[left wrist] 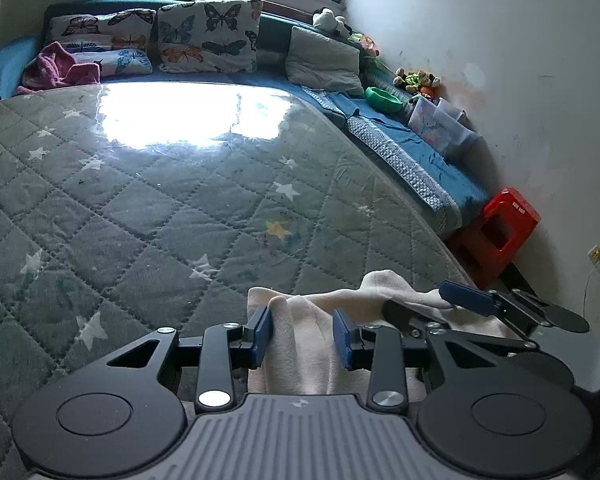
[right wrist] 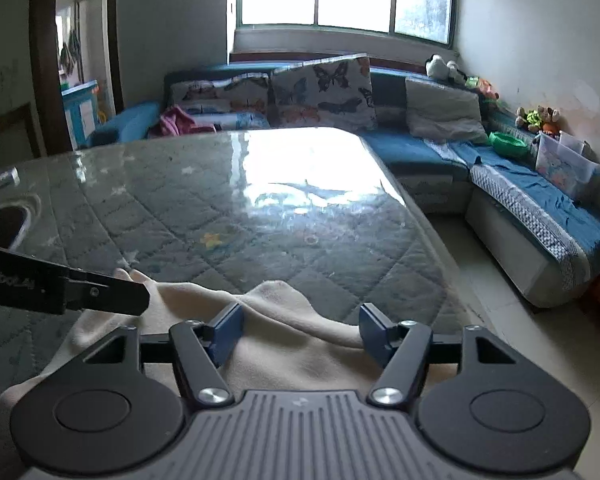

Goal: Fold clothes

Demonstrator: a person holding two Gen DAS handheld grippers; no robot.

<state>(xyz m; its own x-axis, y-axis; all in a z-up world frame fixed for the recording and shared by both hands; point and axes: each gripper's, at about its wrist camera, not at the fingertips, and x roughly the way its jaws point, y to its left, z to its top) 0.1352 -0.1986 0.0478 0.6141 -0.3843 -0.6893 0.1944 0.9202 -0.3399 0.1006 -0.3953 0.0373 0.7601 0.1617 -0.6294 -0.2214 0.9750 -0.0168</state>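
A cream fleece garment [left wrist: 300, 344] lies rumpled at the near right edge of a grey quilted, star-patterned table [left wrist: 160, 208]. My left gripper [left wrist: 304, 336] is open, its blue pads on either side of a raised fold of the cloth. My right gripper [right wrist: 300, 328] is open wider and hovers low over the same garment [right wrist: 284, 344], near the table's right edge. In the left wrist view the right gripper [left wrist: 432, 300] shows just to the right, over the cloth. One black finger of the left gripper [right wrist: 112, 292] enters the right wrist view from the left.
The table [right wrist: 220, 208] has a glossy clear cover with window glare. Behind and to the right runs a blue corner sofa [right wrist: 520, 184] with butterfly cushions [left wrist: 208, 36], a pink cloth [left wrist: 56, 68], a green bowl [left wrist: 384, 98], toys and plastic bins [left wrist: 440, 124]. A red stool [left wrist: 500, 228] stands by the wall.
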